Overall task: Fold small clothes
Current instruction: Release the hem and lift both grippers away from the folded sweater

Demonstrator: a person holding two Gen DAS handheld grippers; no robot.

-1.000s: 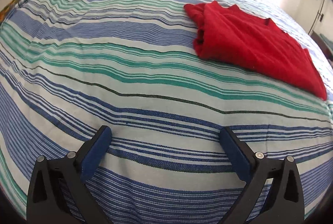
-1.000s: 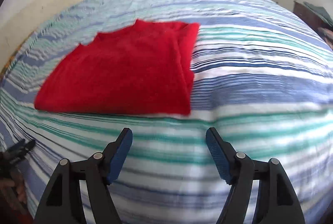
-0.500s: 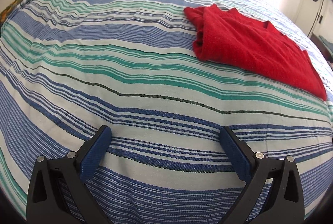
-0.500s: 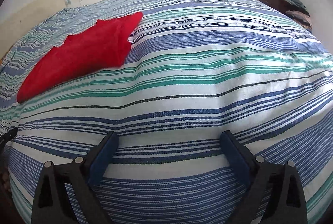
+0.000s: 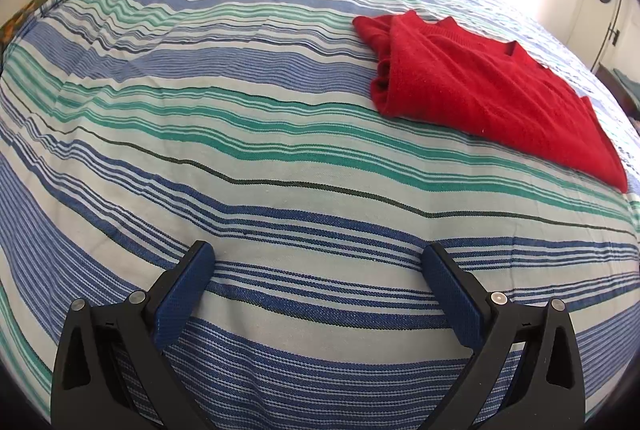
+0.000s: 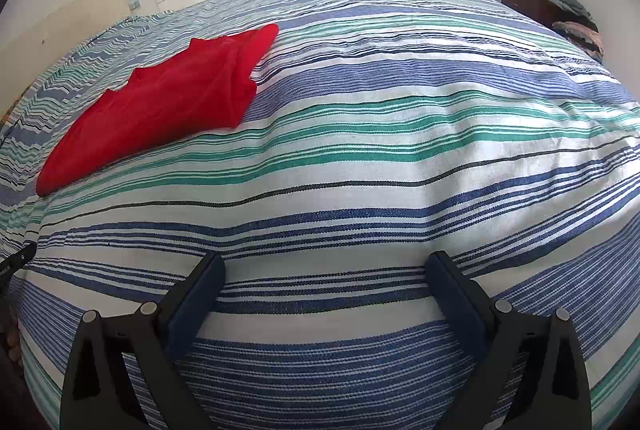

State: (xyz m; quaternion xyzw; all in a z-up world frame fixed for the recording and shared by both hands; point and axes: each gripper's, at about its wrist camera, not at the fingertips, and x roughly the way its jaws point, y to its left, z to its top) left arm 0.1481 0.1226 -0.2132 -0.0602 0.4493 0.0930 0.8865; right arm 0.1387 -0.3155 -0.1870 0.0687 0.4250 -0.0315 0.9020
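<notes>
The red top (image 5: 480, 86) lies folded into a flat wedge on the striped bedspread (image 5: 240, 150), and neither gripper touches it. That is the change that matters: a second ago the right wrist view looked almost straight down on the garment, with the right gripper (image 6: 326, 296) just in front of its near edge and the jaws narrower. Now the same camera shows the red top (image 6: 160, 106) well up and to the left, far from the gripper, and only bedspread lies between the jaws. Those jaws have just been opening and now stand spread wide with nothing in them. The fingertips hover over the blue stripes nearest the camera, well apart from the garment.

The left gripper (image 5: 316, 288) is unchanged from a second ago: spread wide, empty, over bare bedspread, with the red top up and to the right of it, well apart.

Read together, this looks like the release after a fold. The garment has doubled layers along its left edge in the left wrist view and sits squared off, with no sleeve trailing loose that can be seen. In my judgement the fold on this piece is finished or close to it, and both grippers are parked clear of it. A heap of other cloth (image 6: 576, 26) lies on dark furniture beyond the bedspread's far right side, well away from the red top.
</notes>
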